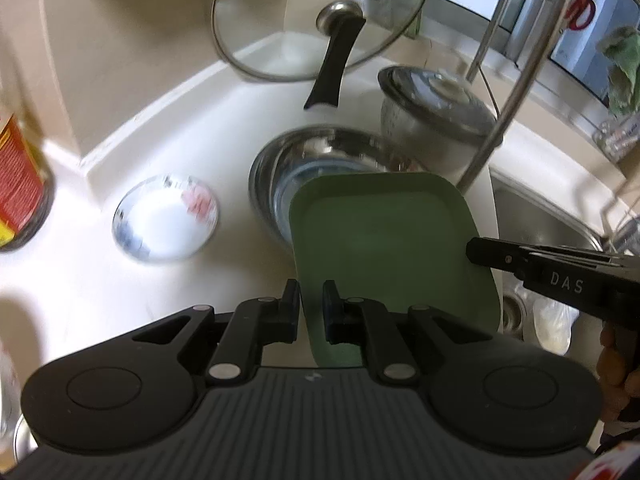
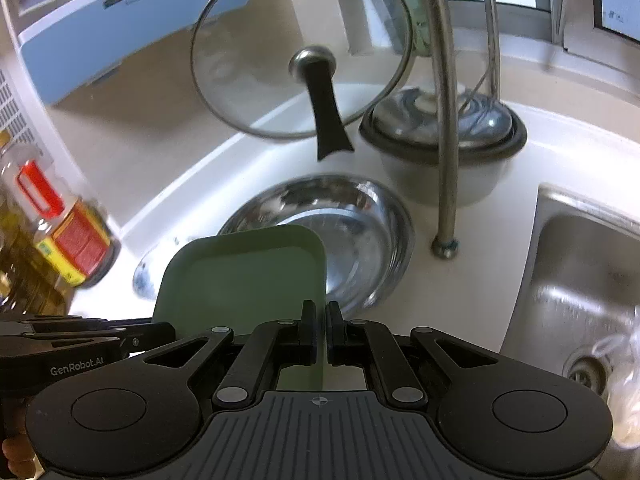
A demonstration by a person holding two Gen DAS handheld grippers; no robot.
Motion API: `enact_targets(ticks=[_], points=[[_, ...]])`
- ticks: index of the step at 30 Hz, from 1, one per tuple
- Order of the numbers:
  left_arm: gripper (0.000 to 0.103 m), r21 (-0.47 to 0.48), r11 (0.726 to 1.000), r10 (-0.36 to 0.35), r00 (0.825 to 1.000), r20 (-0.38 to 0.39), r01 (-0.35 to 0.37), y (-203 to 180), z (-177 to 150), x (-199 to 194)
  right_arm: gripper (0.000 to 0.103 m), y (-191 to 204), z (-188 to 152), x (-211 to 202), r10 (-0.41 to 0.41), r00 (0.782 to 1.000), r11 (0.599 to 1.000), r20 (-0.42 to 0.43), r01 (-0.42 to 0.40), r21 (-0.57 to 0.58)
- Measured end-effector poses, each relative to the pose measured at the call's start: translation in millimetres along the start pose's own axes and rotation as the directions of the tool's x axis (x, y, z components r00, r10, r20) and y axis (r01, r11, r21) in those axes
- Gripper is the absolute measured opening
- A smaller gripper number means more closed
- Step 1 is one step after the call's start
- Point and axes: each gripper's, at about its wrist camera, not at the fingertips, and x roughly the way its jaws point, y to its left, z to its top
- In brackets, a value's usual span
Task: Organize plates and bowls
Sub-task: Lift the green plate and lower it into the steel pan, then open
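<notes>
A green square plate (image 1: 380,240) was held tilted above the white countertop (image 1: 80,280), pinched at its near-left edge by the left gripper (image 1: 311,308) and at its right edge by the right gripper (image 2: 321,332), the jaws of both being pressed together on the rim. Behind the plate a stainless steel bowl (image 2: 360,232) was seen on the counter, with a small patterned bowl (image 1: 166,218) to its left, a lidded pot (image 2: 444,148) behind it, and a glass lid (image 2: 300,48) propped against the wall. An oil bottle (image 2: 68,240) was shown at far left, and a steel sink (image 2: 580,280) at right beyond the curved faucet pipe (image 2: 444,140).
</notes>
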Motion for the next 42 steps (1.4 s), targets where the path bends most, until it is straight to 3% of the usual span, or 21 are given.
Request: enact_targets(ticks=[14,33,36,40,42], points=[[0.011,-0.049,0.998,0.044,0.999,-0.011,-0.045,-5,47,55,0.005,-23,43,54,-0.024,1.000,0.998,0.013,0.025,-0.052],[0.011,-0.065,0.994,0.077,0.992,-0.096,-0.083,0,54,111,0.005,-41,50,111,-0.040,0.997,0.997,-0.065,0.036,-0.066],[0.015,-0.053,0.993,0.100,0.991,-0.091,-0.106,-1,54,115,0.005,-43,50,117,-0.047,0.997,0.997,-0.061,0.043,-0.068],[0.035,-0.050,0.993,0.104,0.992,-0.075,-0.108,0,55,114,0.005,-44,51,112,-0.039,0.999,0.996,-0.030,0.036,-0.080],[0.035,-0.044,0.993,0.105,0.992,-0.071,-0.108,0,56,112,0.005,-44,53,111,-0.023,0.999,0.997,-0.030,0.020,-0.081]])
